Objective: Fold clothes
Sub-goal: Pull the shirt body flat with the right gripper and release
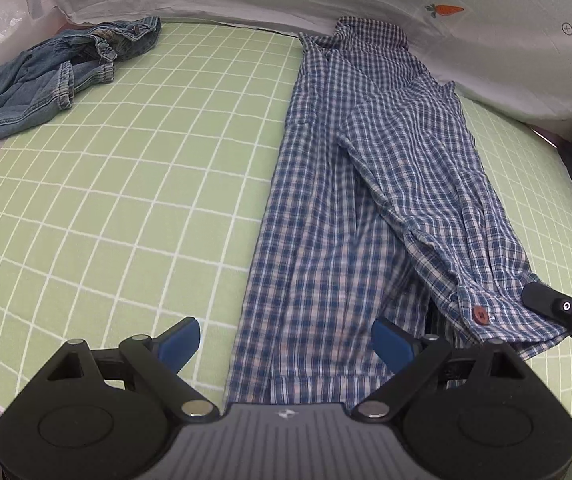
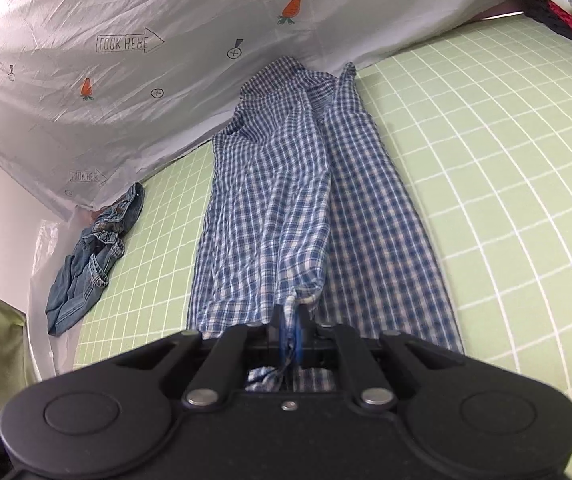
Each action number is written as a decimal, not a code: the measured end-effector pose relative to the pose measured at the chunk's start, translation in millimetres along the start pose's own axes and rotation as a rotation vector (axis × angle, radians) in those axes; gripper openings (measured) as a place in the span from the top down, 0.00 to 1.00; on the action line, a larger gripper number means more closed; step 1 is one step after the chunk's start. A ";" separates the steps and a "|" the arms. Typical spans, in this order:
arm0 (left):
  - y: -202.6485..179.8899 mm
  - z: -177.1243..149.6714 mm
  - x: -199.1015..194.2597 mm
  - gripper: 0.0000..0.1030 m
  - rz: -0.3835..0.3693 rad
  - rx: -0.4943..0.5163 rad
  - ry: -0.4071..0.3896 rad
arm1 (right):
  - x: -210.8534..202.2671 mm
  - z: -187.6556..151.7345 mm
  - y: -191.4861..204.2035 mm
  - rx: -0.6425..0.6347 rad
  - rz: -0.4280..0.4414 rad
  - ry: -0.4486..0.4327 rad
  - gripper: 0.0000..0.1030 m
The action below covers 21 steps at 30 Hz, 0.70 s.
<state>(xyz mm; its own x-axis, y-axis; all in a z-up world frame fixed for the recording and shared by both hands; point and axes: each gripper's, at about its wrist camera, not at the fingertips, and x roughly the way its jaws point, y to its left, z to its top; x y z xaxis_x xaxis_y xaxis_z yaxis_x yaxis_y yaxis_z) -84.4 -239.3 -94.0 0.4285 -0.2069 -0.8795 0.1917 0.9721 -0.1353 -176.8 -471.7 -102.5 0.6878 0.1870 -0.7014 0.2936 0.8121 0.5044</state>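
the right gripper [image 2: 290,326] was clenched on the checked shirt's [image 1: 365,184] cuff [image 1: 497,312]; the left gripper [image 1: 286,340] was released above it. crumpled jeans [image 1: 46,76] lay apart at the bed's [image 1: 126,200] far corner.

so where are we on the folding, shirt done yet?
Not yet. The plaid shirt lies lengthwise on the green grid mat, one sleeve already folded across the body. The right gripper is shut on that sleeve's cuff end; the left gripper is open and empty. Left: crosswise folds, then the crumpled denim garment.
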 end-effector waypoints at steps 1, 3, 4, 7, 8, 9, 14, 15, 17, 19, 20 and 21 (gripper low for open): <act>-0.6 -4.8 -0.4 0.10 0.002 0.002 0.006 | -2.2 -4.8 -3.2 0.007 -0.004 0.006 0.95; -1.3 -14.0 -1.1 0.10 0.006 0.006 0.019 | -6.5 -14.3 -10.4 0.017 -0.012 0.018 0.95; -1.4 -18.4 -1.5 0.10 0.009 0.010 0.024 | -7.8 -18.1 -13.6 0.022 -0.014 0.023 0.95; -2.5 -30.8 -2.2 0.10 0.016 0.024 0.042 | -9.9 -27.2 -22.1 0.033 -0.025 0.038 0.95; -2.6 -34.1 -2.0 0.10 0.018 0.029 0.049 | -9.4 -29.6 -24.2 0.034 -0.032 0.043 0.95; -2.5 -37.2 -1.6 0.10 0.021 0.033 0.057 | -8.5 -31.8 -26.1 0.035 -0.040 0.049 0.95; 1.3 -45.9 0.1 0.10 0.038 0.031 0.083 | 2.2 -43.7 -31.2 0.016 -0.088 0.097 0.94; 2.9 -45.1 0.2 0.10 0.041 0.027 0.085 | 4.2 -45.8 -30.8 0.005 -0.098 0.102 0.94; 6.4 -44.4 0.1 0.10 0.045 0.023 0.089 | 5.9 -48.3 -30.2 -0.017 -0.115 0.109 0.94; 7.1 -42.7 -0.2 0.10 0.049 0.025 0.095 | 5.4 -48.8 -28.5 -0.044 -0.133 0.112 0.91; 7.1 -42.4 0.2 0.10 0.051 0.027 0.098 | 4.7 -48.4 -26.9 -0.063 -0.146 0.111 0.87; 7.2 -41.6 1.2 0.10 0.055 0.032 0.101 | 3.7 -48.5 -24.8 -0.086 -0.167 0.108 0.84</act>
<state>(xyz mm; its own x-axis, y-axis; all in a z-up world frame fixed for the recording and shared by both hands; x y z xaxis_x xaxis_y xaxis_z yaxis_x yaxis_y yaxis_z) -119.2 -227.9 -115.0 0.3484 -0.1396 -0.9269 0.1991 0.9773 -0.0723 -213.7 -464.4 -142.0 0.5581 0.1005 -0.8237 0.3361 0.8802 0.3351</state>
